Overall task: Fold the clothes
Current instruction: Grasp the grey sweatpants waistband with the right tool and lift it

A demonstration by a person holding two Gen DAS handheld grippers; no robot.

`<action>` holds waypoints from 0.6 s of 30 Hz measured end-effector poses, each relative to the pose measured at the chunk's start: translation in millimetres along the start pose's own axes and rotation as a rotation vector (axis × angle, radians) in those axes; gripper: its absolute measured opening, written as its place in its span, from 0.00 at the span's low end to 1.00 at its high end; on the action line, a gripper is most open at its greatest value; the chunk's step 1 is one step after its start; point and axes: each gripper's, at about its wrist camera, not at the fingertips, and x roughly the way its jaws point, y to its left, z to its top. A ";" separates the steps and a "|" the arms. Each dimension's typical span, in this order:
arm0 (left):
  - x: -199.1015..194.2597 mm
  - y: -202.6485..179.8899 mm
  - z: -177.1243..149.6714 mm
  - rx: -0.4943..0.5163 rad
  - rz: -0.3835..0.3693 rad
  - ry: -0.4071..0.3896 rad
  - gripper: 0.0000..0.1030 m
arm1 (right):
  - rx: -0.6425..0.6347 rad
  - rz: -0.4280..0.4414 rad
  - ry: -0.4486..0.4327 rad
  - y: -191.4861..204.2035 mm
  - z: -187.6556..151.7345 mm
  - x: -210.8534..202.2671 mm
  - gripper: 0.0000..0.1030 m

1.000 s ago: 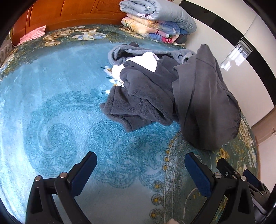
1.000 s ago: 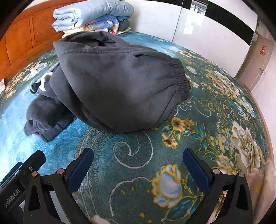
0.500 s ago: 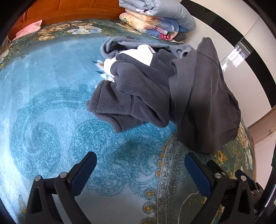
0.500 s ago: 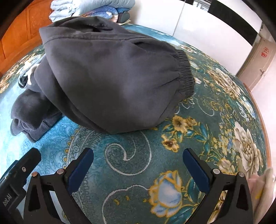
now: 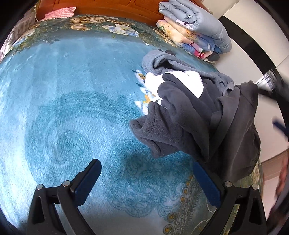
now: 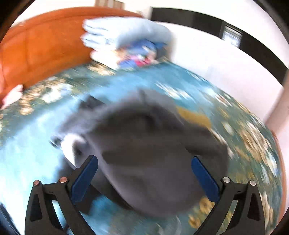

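1. Clothing: a rumpled heap of dark grey fleece and sweatshirt garments lies on the teal floral bedspread, toward the bed's right side in the left wrist view. A white garment and a lighter grey fleece piece are tangled into it. Nothing is folded yet.

2. Right tool: jaws stand wide apart and hold nothing. It hangs close over the dark grey heap; the view is heavily blurred, so contact cannot be judged.

3. Left tool: jaws equally wide apart, empty, over bare bedspread just short of the heap's near edge.

4. Step in hand, as judged: separating one garment. Advisable to take a single outer edge, such as the elasticated hem at the heap's right, rather than a thick bunch, then lift clear before spreading flat on the open bedspread to the left.

5. Surroundings: stacked folded quilts sit by the orange wooden headboard, well apart from the working area.
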 end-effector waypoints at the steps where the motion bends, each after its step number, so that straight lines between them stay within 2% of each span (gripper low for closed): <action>1: -2.5 1.2 0.4 -0.002 -0.006 0.002 1.00 | -0.014 0.012 0.006 8.4 9.4 3.3 1.00; 3: -4.4 3.0 0.5 -0.010 -0.004 -0.001 1.00 | -0.038 0.031 0.040 23.6 26.1 13.9 1.00; 4: -5.6 5.1 1.9 -0.017 0.001 -0.005 1.00 | -0.034 0.029 0.091 26.3 29.6 25.9 1.00; 5: -7.0 8.3 4.5 -0.027 0.008 -0.010 1.00 | -0.024 0.020 0.139 26.4 31.8 37.7 0.92; 6: -8.4 11.4 7.1 -0.037 0.014 -0.015 1.00 | -0.009 0.023 0.178 25.6 33.6 45.6 0.79; 7: -10.1 15.0 8.9 -0.049 0.018 -0.020 1.00 | 0.010 0.039 0.206 23.5 34.8 48.7 0.42; 8: -11.7 18.3 9.4 -0.060 0.016 -0.021 1.00 | 0.036 0.065 0.221 19.9 34.5 47.5 0.20; 9: -13.1 20.1 9.3 -0.067 0.012 -0.020 1.00 | 0.072 0.101 0.222 14.5 32.2 40.9 0.16; 10: -14.7 21.4 9.2 -0.071 0.007 -0.019 1.00 | 0.100 0.125 0.219 9.5 29.7 33.7 0.07; 14: -21.2 17.4 6.9 -0.042 -0.022 -0.003 1.00 | 0.178 0.184 0.185 -17.7 14.9 -11.5 0.06; 18: -33.0 14.2 4.7 -0.005 -0.050 0.000 1.00 | 0.205 0.261 0.124 -56.3 -18.9 -58.9 0.06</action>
